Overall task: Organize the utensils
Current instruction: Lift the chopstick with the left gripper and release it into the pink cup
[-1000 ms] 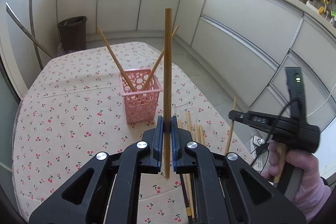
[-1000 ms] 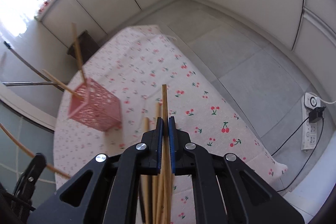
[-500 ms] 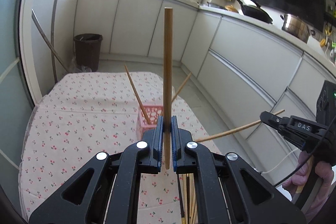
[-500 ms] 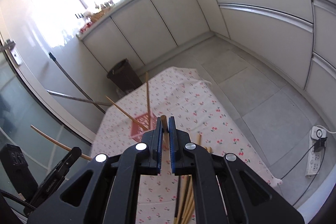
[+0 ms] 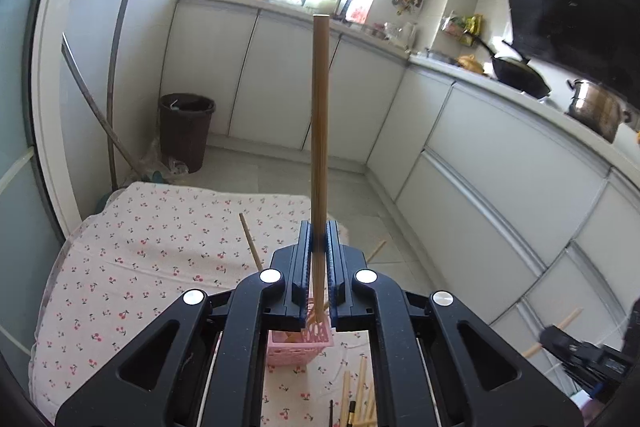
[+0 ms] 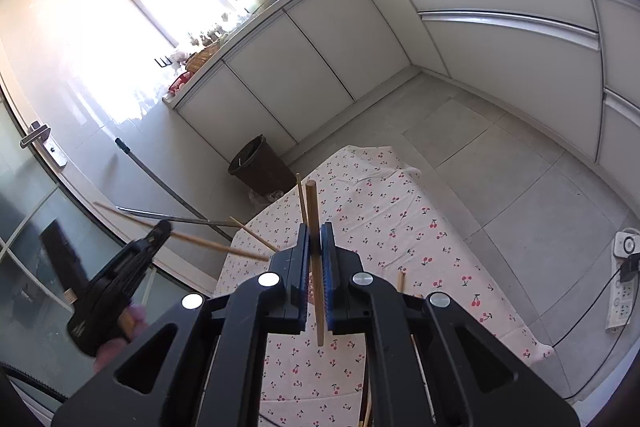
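Directly below left tool [image 5: 319,247], pink basket [image 5: 300,347]; chopstick [image 5: 320,131] clamped.

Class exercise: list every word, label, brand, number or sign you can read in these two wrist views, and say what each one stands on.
No text can be read in either view.
The packets on the kitchen counter: print too blurred to read.
The right gripper seen from the left wrist: side marking too blurred to read.
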Action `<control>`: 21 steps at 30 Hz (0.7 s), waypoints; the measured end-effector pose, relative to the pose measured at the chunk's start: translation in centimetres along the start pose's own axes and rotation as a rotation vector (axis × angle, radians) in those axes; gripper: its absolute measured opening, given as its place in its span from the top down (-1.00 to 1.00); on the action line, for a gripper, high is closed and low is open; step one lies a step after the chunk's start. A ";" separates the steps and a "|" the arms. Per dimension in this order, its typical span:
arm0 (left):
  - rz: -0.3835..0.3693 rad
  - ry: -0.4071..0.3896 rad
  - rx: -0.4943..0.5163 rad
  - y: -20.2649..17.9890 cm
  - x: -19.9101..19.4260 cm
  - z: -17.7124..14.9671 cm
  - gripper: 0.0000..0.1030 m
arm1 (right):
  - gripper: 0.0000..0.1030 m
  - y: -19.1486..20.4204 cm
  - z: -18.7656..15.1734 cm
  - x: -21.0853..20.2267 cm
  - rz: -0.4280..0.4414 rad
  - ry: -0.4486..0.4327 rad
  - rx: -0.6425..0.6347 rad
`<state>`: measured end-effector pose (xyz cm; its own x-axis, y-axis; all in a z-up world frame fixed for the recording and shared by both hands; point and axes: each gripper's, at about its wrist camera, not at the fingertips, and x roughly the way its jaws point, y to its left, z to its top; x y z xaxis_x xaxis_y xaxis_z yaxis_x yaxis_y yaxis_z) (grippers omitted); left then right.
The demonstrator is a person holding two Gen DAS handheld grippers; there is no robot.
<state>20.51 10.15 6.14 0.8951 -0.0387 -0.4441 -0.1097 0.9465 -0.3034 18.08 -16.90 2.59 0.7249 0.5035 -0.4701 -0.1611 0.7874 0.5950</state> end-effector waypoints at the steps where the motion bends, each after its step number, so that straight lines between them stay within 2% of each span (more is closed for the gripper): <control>1: 0.013 0.035 0.009 0.0 1.2 -0.3 0.79 | 0.89 0.1 0.0 0.1 0.001 0.002 -0.002; 2: 0.036 0.064 0.003 0.4 2.3 -0.9 0.61 | 0.89 0.1 0.1 0.1 0.001 0.002 -0.003; 4: 0.054 0.075 -0.039 1.8 2.8 -2.1 0.38 | 0.89 0.4 0.2 0.3 0.005 0.005 -0.007; 9: 0.084 0.079 -0.124 4.4 1.2 -2.6 0.37 | 0.89 0.8 0.8 0.6 0.008 -0.004 -0.008; 13: 0.108 0.067 -0.174 6.2 -0.9 -2.3 0.25 | 0.89 1.2 1.0 1.0 0.007 -0.003 -0.003; 21: 0.130 0.129 -0.253 8.8 -1.5 -3.8 0.19 | 0.88 3.0 2.4 1.8 -0.001 -0.023 -0.028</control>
<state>16.52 17.32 0.97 0.8063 0.0219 -0.5911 -0.3381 0.8370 -0.4302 20.48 -14.47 5.14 0.7399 0.4949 -0.4556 -0.1788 0.7976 0.5761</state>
